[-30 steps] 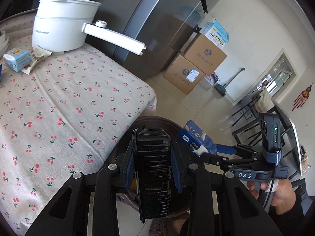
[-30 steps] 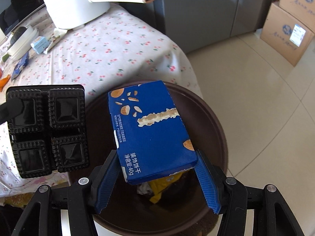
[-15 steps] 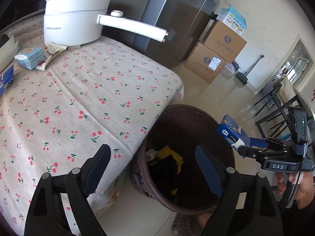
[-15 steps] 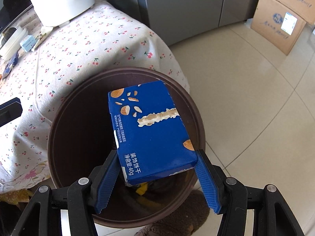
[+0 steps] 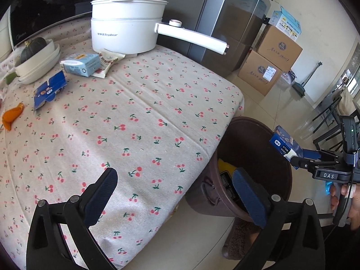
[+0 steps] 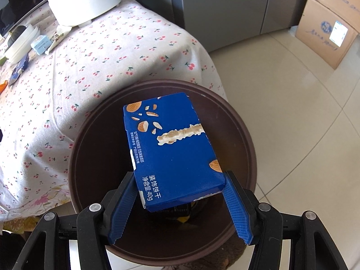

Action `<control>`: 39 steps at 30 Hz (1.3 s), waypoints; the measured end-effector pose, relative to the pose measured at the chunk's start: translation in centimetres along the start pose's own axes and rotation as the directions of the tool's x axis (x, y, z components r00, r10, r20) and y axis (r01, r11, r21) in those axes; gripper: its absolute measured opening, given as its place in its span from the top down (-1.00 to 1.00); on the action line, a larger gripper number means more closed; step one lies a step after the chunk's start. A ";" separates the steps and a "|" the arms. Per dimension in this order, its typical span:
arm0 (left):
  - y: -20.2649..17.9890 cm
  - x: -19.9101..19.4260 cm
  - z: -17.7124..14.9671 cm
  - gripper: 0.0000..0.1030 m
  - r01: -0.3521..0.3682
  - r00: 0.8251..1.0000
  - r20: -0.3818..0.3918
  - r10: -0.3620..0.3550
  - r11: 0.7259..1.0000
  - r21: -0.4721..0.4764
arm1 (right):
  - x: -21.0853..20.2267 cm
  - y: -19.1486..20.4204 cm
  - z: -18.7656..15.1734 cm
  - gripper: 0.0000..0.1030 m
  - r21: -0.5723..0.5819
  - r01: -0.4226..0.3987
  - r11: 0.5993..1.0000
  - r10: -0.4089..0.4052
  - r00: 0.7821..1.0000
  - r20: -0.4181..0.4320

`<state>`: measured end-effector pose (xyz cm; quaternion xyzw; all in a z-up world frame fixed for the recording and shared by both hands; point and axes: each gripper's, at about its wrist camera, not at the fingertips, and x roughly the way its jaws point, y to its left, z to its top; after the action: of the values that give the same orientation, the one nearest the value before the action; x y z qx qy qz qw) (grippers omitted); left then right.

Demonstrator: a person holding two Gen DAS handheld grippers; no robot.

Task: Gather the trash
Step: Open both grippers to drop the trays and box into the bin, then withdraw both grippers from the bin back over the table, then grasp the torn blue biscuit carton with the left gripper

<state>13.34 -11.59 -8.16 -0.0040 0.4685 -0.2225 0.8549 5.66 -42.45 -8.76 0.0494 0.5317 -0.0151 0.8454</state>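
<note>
My right gripper (image 6: pixel 178 180) is shut on a blue biscuit box (image 6: pixel 171 144) and holds it tilted over the mouth of the brown trash bin (image 6: pixel 101 157). The left wrist view shows the same box (image 5: pixel 284 142) and right gripper (image 5: pixel 292 155) above the bin (image 5: pixel 252 148). A black plastic tray (image 5: pixel 227 182) lies inside the bin on yellow trash. The jaws of my left gripper (image 5: pixel 174 175) are opening wide with nothing between them, over the table's edge beside the bin. A light blue carton (image 5: pixel 79 64), a wrapper (image 5: pixel 108 59), a flattened blue box (image 5: pixel 49 88) and an orange peel (image 5: pixel 12 114) lie on the cherry-print tablecloth (image 5: pixel 139 112).
A white pot (image 5: pixel 126 27) with a long handle stands at the table's back. Stacked white bowls (image 5: pixel 38 60) holding a dark squash sit at the left. Cardboard boxes (image 5: pixel 270 67) stand on the tiled floor by the grey fridge. Dark chairs are at the far right.
The left gripper let go of the black tray, which now lies in the bin. Its jaws spread wide and it swung left toward the table. The right gripper stayed put with the box.
</note>
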 end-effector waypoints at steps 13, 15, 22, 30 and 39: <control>3.8 -2.8 -1.1 -1.00 -0.049 0.999 0.010 0.049 0.998 -0.039 | 0.3 2.4 1.1 -0.62 0.024 -0.040 0.999 0.041 0.999 -0.009; 4.3 -3.1 -1.1 -1.00 -0.054 0.998 0.013 0.055 0.997 -0.049 | 0.3 3.0 1.3 -0.63 0.015 -0.040 0.999 0.041 0.999 -0.011; 6.4 -4.6 -1.2 -1.00 -0.066 0.997 0.034 0.070 0.994 -0.091 | 0.1 5.5 2.5 -0.63 -0.019 -0.042 0.999 0.042 0.999 0.001; 9.4 -6.6 -1.0 -1.00 -0.100 0.992 0.065 0.110 0.984 -0.146 | -0.5 9.6 4.4 -0.64 -0.079 -0.057 0.995 0.059 0.998 0.025; 13.9 -7.9 -0.9 -1.00 -0.163 0.980 0.075 0.185 0.960 -0.229 | -0.5 15.6 7.7 -0.73 -0.121 -0.086 0.989 0.096 0.992 0.076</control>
<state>14.20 4.14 -5.32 -0.0686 0.4473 -0.0923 0.8870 13.55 -27.68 -3.97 0.0232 0.4939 0.0528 0.8676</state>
